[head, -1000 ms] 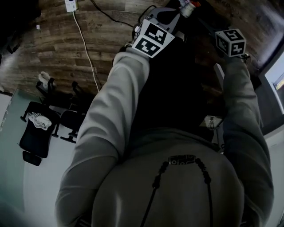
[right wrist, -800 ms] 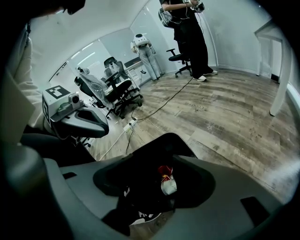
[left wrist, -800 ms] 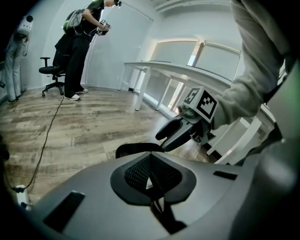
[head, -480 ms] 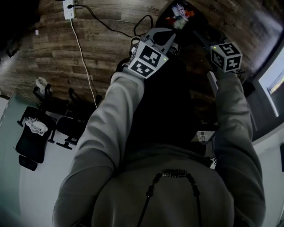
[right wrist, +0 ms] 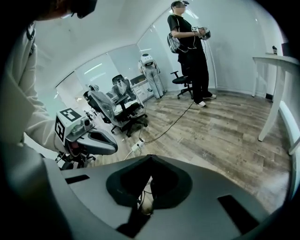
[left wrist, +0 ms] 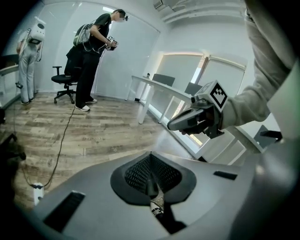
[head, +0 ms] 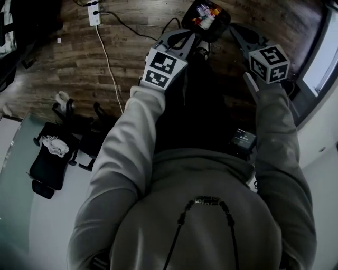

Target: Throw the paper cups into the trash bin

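The paper cups [head: 205,16] lie in the dark trash bin [head: 186,23] on the wooden floor, among a few coloured scraps; in the head view the bin shows just beyond the tips of the two grippers, which the person in a grey hoodie holds out in front. The left gripper [left wrist: 151,174] has its jaws pressed together with nothing between them. The right gripper [right wrist: 146,180] has just been closing its jaws, and they now meet, also empty. A white cable [head: 108,63] runs from a power strip [head: 95,18] across the floor. Another person [left wrist: 93,56] stands by the far wall, near a white desk [left wrist: 159,86].
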{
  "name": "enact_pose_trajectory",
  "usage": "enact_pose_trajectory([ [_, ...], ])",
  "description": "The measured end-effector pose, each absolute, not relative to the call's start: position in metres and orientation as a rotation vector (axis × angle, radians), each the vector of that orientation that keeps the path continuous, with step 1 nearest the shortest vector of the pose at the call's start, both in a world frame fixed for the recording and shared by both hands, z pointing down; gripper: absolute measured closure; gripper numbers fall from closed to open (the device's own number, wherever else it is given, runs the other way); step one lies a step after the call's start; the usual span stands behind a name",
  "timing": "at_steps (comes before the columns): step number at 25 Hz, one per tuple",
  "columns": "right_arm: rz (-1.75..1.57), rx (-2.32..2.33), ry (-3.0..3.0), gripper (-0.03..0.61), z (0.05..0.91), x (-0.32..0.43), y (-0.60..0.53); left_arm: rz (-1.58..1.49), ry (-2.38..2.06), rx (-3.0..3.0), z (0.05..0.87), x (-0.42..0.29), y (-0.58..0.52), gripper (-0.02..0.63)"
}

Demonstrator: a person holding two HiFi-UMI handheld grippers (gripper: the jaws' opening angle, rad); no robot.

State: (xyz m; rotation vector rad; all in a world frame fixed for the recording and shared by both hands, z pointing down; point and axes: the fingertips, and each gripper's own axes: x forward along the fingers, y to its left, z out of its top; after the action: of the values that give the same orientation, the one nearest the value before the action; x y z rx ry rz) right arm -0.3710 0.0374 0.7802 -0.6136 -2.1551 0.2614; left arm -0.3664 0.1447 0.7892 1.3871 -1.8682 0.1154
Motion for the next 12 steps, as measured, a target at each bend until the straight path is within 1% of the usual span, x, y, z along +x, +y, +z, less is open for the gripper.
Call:
enact_pose_trajectory([
  [5,0.264,-0.570,-2.231,0.558,0.682,-0.375,0.029,0.221,-1.886,1.490,0.705,-0.371,0.129,0.620],
  [12,0.243,-0.505,-2.351,0.559,0.576,-0.377,0.014,0.162,-1.986,1.506,0.603,-0.396,0.116,0.620],
])
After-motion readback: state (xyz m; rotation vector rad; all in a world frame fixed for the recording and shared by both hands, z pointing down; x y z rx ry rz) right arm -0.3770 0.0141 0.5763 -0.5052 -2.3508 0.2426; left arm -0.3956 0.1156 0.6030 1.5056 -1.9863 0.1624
